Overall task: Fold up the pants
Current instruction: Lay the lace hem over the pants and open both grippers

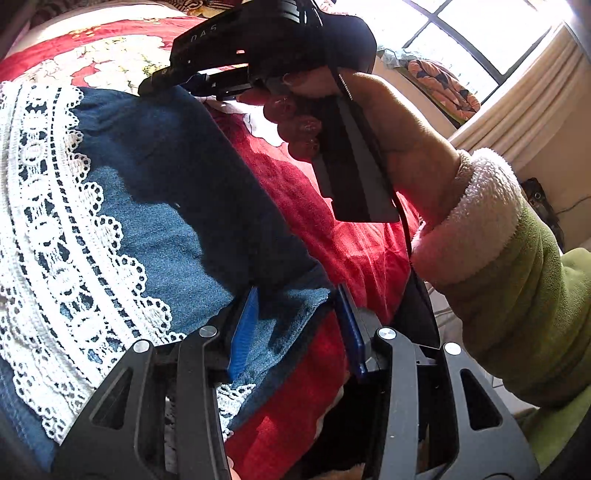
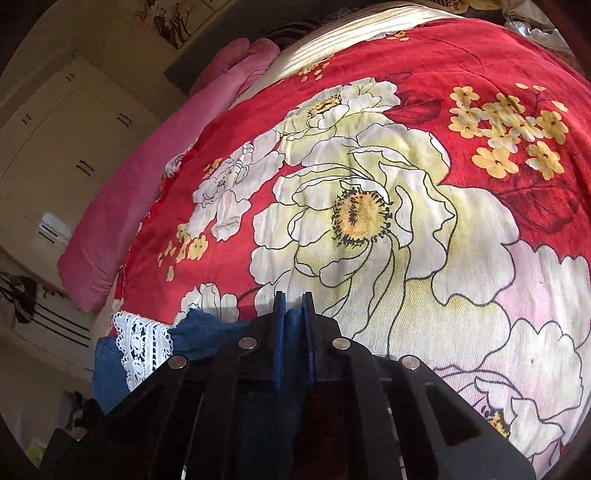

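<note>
The denim pants [image 1: 162, 206], trimmed with white lace [image 1: 44, 229], lie on the red floral bedspread [image 2: 369, 184]. The left tool [image 1: 295, 325] stands apart around a corner of the denim, apparently without pressing it. The right tool [image 2: 293, 314] is clamped on denim.

You see a bright window [image 1: 476, 33] at one o'clock with pale curtains [image 1: 524, 107] beside it. At nine o'clock stand cream wardrobe doors [image 2: 62, 147], past the red floral bedspread [image 2: 369, 184] and pink pillow [image 2: 140, 195].
</note>
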The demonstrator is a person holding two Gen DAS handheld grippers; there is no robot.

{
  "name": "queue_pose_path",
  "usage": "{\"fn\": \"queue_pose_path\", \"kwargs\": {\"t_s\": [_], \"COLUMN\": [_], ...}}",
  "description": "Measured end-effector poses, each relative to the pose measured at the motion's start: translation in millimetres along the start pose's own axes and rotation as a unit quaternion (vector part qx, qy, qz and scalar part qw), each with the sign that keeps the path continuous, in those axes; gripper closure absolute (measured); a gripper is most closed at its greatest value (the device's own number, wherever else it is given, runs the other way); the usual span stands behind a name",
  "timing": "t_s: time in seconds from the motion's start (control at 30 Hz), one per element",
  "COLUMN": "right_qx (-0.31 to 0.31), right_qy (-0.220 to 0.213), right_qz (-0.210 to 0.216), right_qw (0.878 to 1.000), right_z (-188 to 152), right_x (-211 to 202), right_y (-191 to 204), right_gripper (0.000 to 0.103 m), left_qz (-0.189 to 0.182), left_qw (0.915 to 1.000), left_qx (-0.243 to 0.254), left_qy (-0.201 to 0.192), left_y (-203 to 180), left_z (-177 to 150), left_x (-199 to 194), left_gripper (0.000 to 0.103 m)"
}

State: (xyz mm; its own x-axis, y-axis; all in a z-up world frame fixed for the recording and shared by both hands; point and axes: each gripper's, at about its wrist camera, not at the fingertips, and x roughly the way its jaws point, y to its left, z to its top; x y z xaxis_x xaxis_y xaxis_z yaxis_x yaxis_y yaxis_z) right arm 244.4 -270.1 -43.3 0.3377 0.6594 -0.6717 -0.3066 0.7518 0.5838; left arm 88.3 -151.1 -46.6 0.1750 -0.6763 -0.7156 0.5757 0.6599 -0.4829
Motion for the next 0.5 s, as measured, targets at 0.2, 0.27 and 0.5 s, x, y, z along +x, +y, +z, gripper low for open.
{"fn": "queue_pose_path", "kwargs": {"t_s": [0.2, 0.27, 0.5], "right_qx": [-0.035, -0.051, -0.094], "right_qy": [-0.061, -0.078, -0.109], "right_qz": [0.001, 0.003, -0.018], "right_qw": [0.998, 0.996, 0.989], "right_z": [-14, -25, -72], "right_x": [-60, -82, -126], "right_y": [16, 25, 46], "right_gripper": [0.071, 0.057, 0.05], "left_qz": [-0.005, -0.009, 0.072], "left_qw": [0.9999, 0.9997, 0.9943], "left_qx": [0.012, 0.012, 0.019], "left_qy": [-0.007, -0.019, -0.076], "left_y": [-4, -7, -4], "left_z": [-4, -9, -12], "left_x": [-11, -22, -70], "left_gripper": [0.066, 0.061, 0.046]}}
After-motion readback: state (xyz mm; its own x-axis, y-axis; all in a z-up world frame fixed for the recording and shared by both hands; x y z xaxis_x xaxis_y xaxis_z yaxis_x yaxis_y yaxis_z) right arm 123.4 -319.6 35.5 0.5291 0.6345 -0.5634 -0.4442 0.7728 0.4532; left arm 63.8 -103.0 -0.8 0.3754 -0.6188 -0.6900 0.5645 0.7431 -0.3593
